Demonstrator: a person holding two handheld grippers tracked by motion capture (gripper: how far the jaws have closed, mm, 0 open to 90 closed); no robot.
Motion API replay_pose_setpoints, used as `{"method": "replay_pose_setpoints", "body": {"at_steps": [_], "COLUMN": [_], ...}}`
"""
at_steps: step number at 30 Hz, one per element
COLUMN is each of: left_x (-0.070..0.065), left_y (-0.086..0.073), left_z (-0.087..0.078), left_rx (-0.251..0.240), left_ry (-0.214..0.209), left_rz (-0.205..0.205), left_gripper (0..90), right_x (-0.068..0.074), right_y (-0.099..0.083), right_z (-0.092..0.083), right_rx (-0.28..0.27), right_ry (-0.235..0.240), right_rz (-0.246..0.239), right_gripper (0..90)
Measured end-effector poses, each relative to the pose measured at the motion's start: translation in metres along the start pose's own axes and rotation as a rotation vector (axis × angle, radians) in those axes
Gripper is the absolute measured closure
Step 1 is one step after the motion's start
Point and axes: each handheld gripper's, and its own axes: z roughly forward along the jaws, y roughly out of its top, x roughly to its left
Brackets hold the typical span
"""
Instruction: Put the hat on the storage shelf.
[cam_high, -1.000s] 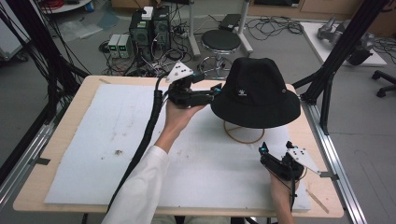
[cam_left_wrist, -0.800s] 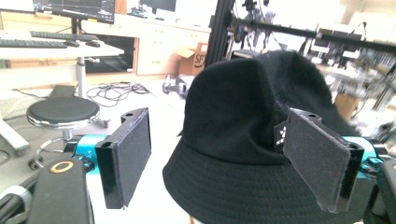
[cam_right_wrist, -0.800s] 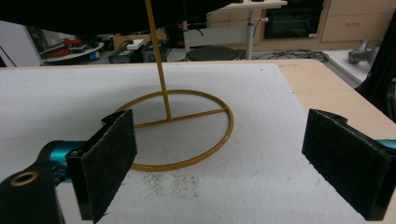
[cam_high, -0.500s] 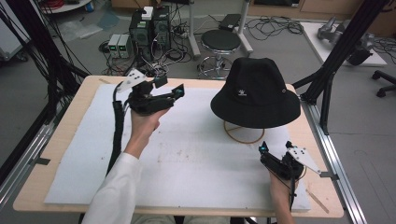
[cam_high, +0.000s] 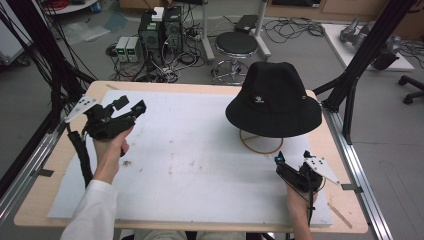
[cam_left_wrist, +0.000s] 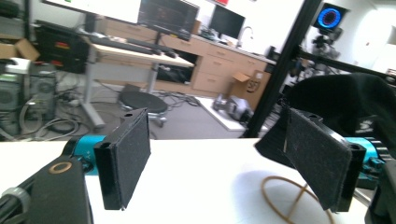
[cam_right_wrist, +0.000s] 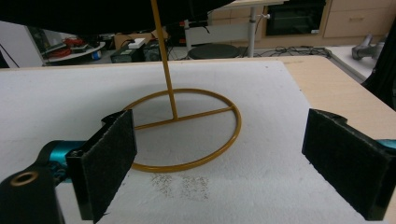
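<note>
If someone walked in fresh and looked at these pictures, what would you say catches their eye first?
Most likely the black bucket hat, perched on a slim gold wire stand at the far right of the white mat. Next come the two hand-held grippers: the left gripper raised over the mat's far left with jaws open, and the right gripper low at the near right, jaws open toward the stand's ring base.
</note>
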Motion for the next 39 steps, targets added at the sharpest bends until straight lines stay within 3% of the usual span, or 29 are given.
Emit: {"method": "replay_pose_setpoints", "body": {"at_steps": [11, 18, 24, 31, 39], "left_x": [0.036, 0.061, 0.072, 0.081, 0.078], "left_y": [-0.013, -0.033, -0.051, -0.065, -0.077], "left_z": [-0.045, -0.074, -0.091, -0.102, -0.114], "left_rx": [-0.025, -0.043, -0.066, -0.061, -0.076], "left_ry": [0.101, 0.177, 0.243, 0.269, 0.299], "left_rz": [0.006, -0.023, 0.008, -0.003, 0.058], "left_gripper": [22.2, 22.3, 23.2, 23.2, 23.5], "right_x": [0.000, 0.000, -0.001, -0.001, -0.001], "right_y": [-0.001, -0.001, -0.001, -0.001, -0.001], "right_z": [0.000, 0.000, -0.002, -0.001, -0.002], "right_rx": [0.004, 0.006, 0.001, 0.005, 0.006], "right_ry": [-0.002, -0.003, -0.002, -0.004, -0.005], "right_rz": [0.006, 0.006, 0.007, 0.005, 0.005], "right_gripper": [9.3, 9.3, 9.3, 9.3, 9.3]}}
